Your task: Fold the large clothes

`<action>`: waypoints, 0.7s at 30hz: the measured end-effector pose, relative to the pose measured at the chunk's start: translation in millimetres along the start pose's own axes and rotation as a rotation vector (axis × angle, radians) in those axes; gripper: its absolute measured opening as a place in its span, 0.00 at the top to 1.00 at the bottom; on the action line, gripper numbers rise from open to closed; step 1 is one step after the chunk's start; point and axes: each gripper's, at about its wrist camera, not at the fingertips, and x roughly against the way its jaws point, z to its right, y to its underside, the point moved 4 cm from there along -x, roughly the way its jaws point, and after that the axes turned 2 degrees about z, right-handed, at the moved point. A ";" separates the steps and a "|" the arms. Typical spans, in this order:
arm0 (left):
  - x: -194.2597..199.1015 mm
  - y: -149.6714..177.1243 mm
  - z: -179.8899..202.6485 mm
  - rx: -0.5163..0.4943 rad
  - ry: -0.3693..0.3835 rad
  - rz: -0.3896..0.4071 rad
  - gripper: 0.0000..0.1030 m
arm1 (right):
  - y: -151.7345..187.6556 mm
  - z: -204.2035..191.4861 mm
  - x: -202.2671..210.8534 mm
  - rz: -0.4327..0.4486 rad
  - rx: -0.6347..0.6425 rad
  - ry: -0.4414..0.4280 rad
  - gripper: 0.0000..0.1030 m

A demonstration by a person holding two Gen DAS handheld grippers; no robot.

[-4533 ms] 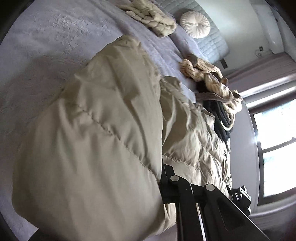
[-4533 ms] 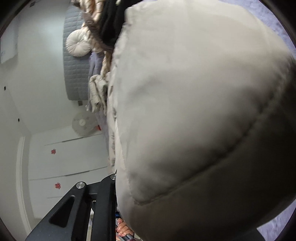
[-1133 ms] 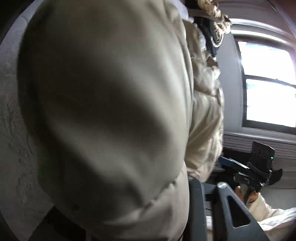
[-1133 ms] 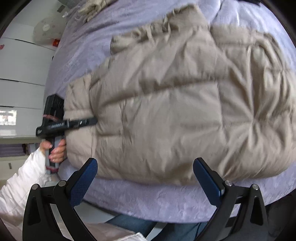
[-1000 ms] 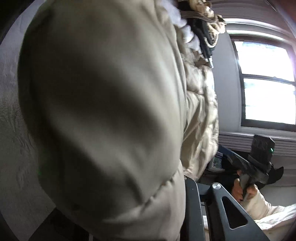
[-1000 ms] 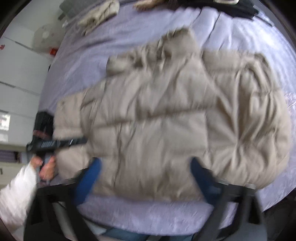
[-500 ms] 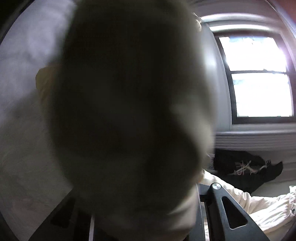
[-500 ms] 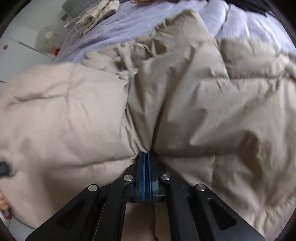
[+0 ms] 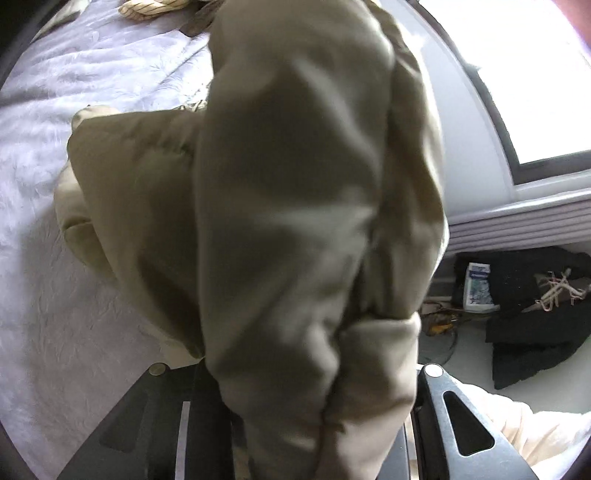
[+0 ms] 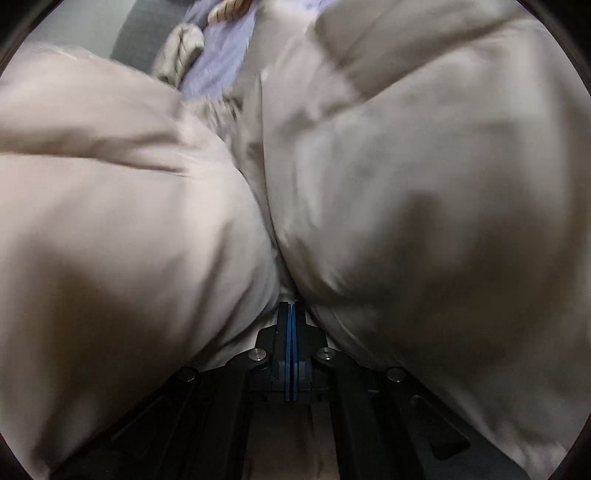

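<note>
A large beige puffer jacket (image 9: 288, 206) hangs lifted above the lilac bedspread (image 9: 55, 110). My left gripper (image 9: 314, 413) is shut on a thick bunch of its padded cloth, which hides both fingertips. Part of the jacket still trails down onto the bed at the left. In the right wrist view the same jacket (image 10: 406, 206) bulges on both sides of my right gripper (image 10: 290, 314). The blue pads (image 10: 285, 350) there are pressed together on a thin fold of the jacket's edge.
Knitted cream garments (image 9: 155, 7) lie at the far side of the bed. A window (image 9: 517, 74) stands at the right. Dark clothes (image 9: 535, 295) and a blue-white packet (image 9: 476, 286) lie on the floor below it. A white sleeve (image 9: 535, 435) shows at the lower right.
My right gripper dropped onto the jacket's near edge and closed from wide open to shut on a fold. My left gripper lifted its held part up and across the bed.
</note>
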 end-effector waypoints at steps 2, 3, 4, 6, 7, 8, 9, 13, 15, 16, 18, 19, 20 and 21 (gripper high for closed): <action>-9.8 -3.0 7.2 -0.006 -0.026 -0.025 0.64 | 5.3 6.6 30.9 0.035 -0.001 -0.022 0.98; -17.4 -5.3 14.7 -0.008 -0.016 -0.034 0.57 | 8.0 10.0 43.3 0.051 -0.003 -0.026 0.98; -24.2 -8.1 22.2 -0.010 -0.009 -0.036 0.49 | 11.0 14.4 56.4 0.069 -0.010 -0.031 0.98; -43.6 -9.0 36.5 -0.034 -0.027 -0.052 0.48 | 18.7 27.0 86.7 0.116 -0.038 -0.039 0.98; -54.0 -10.9 43.6 -0.049 -0.029 -0.064 0.45 | 19.7 31.7 96.3 0.134 -0.047 -0.036 0.98; -65.6 -11.7 49.8 -0.060 -0.021 -0.075 0.36 | 22.6 37.3 106.9 0.152 -0.057 -0.031 0.98; -78.8 -14.6 57.7 -0.069 -0.011 -0.086 0.34 | 25.6 42.1 116.6 0.169 -0.066 -0.022 0.98; -118.5 -21.2 73.4 -0.082 -0.023 -0.128 0.33 | 40.7 60.1 153.8 0.229 -0.074 0.044 0.98; -139.5 -34.1 76.7 -0.054 -0.014 -0.151 0.29 | 48.8 64.5 171.6 0.257 -0.064 0.085 0.97; -144.1 -36.3 78.3 -0.044 -0.008 -0.155 0.23 | 51.7 64.1 177.0 0.267 -0.058 0.098 0.97; -155.2 -43.7 83.3 -0.019 -0.021 -0.160 0.23 | 60.2 60.6 191.9 0.294 -0.033 0.130 0.75; -153.1 -33.4 86.1 -0.014 -0.028 -0.163 0.23 | 64.7 56.8 197.1 0.308 -0.019 0.139 0.60; -155.4 -39.8 89.5 -0.006 -0.037 -0.164 0.23 | 69.7 51.5 205.7 0.333 0.000 0.149 0.36; -157.6 -41.5 92.0 -0.003 -0.047 -0.164 0.23 | 72.2 47.0 211.9 0.351 0.019 0.153 0.35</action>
